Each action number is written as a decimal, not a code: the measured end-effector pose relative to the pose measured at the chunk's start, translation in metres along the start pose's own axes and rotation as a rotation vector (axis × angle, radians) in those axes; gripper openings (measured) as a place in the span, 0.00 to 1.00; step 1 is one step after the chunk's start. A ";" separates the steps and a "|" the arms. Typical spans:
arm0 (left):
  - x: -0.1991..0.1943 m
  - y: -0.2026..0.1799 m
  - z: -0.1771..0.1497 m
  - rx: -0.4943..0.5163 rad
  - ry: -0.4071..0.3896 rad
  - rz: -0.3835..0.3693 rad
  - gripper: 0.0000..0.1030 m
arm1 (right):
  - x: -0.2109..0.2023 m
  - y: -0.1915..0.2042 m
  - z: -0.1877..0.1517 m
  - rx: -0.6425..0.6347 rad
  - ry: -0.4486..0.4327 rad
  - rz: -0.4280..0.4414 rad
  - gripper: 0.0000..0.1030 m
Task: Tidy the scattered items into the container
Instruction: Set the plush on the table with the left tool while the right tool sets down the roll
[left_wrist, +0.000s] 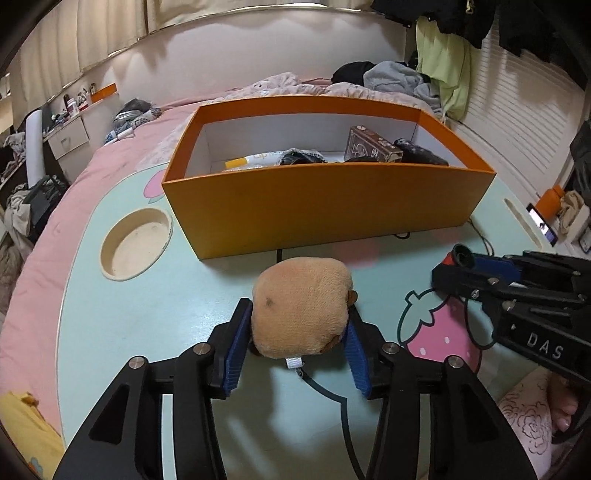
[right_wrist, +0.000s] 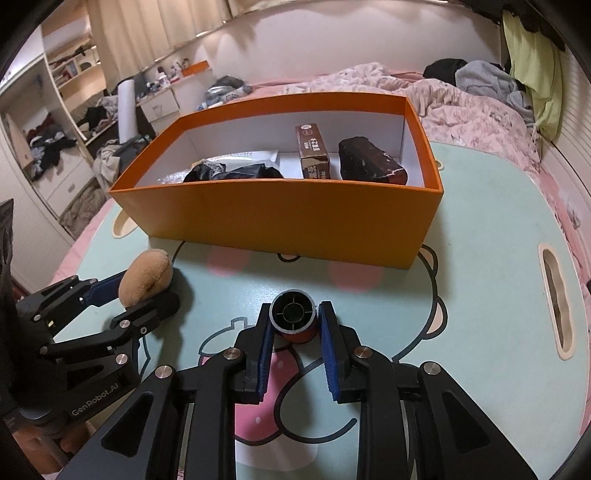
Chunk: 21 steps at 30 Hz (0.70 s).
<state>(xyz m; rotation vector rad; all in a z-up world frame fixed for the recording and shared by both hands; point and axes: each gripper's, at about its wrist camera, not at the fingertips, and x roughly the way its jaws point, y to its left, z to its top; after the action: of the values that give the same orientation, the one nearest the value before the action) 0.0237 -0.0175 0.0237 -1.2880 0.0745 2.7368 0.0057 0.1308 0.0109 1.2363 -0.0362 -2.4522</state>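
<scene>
An orange box (left_wrist: 325, 206) with a white inside stands on the mint table (left_wrist: 177, 295); it also shows in the right wrist view (right_wrist: 280, 221). It holds a brown carton (right_wrist: 312, 151), a dark red block (right_wrist: 369, 162), black fabric (right_wrist: 236, 171) and a lip balm tube (left_wrist: 251, 160). My left gripper (left_wrist: 297, 325) is shut on a tan plush toy (left_wrist: 301, 306), seen also from the right (right_wrist: 146, 277). My right gripper (right_wrist: 293, 319) is shut on a small red cylinder with a silver rim (right_wrist: 293, 314), just in front of the box.
The table lies on a bed with a pink cover (left_wrist: 48, 240) and a crumpled duvet (right_wrist: 461, 103). A round cup recess (left_wrist: 135, 242) is at the table's left and a slot handle (right_wrist: 554, 299) at its right. Clothes hang at the far right.
</scene>
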 end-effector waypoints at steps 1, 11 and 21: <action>-0.002 0.002 0.000 -0.007 -0.008 -0.009 0.60 | 0.000 0.001 0.000 -0.004 0.000 0.011 0.33; -0.028 0.021 -0.004 -0.075 -0.140 -0.031 0.72 | -0.024 0.009 -0.001 -0.042 -0.132 -0.032 0.72; -0.056 0.046 0.000 -0.156 -0.239 -0.073 0.72 | -0.063 -0.042 0.010 0.217 -0.337 0.140 0.72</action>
<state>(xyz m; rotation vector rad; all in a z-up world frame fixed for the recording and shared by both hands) 0.0533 -0.0677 0.0671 -0.9634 -0.2064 2.8565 0.0176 0.1904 0.0568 0.8520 -0.4753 -2.5530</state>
